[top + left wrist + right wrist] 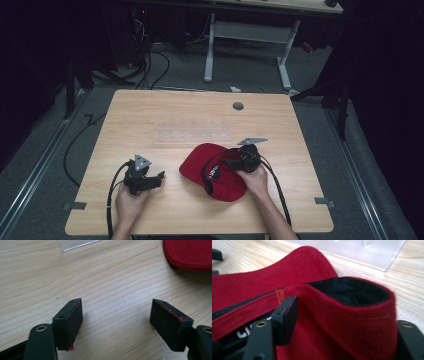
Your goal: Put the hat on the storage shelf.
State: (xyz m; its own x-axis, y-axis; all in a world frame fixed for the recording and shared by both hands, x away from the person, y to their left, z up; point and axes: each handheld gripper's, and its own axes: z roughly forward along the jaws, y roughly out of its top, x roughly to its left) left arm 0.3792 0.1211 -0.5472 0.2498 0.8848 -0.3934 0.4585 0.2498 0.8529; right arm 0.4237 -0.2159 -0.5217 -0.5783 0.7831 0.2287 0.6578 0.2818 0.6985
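i see the wooden counter (165,110) carrying a red baseball cap (200,162) near its front edge, right of centre, with a clear plastic sheet (192,135) just behind it. my right tongs (342,322) grip a raised fold of the cap. my left tongs (116,322) gape wide over bare wood, apart from the cap.

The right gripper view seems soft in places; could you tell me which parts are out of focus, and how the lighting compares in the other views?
Right gripper view: the red cap blurs near the lens, and the clear plastic sheet behind is soft with pale glare. Left gripper view: evenly lit wood grain is crisp, with soft shadows beneath the left gripper. High view: the table is bright, the surrounding room nearly black.
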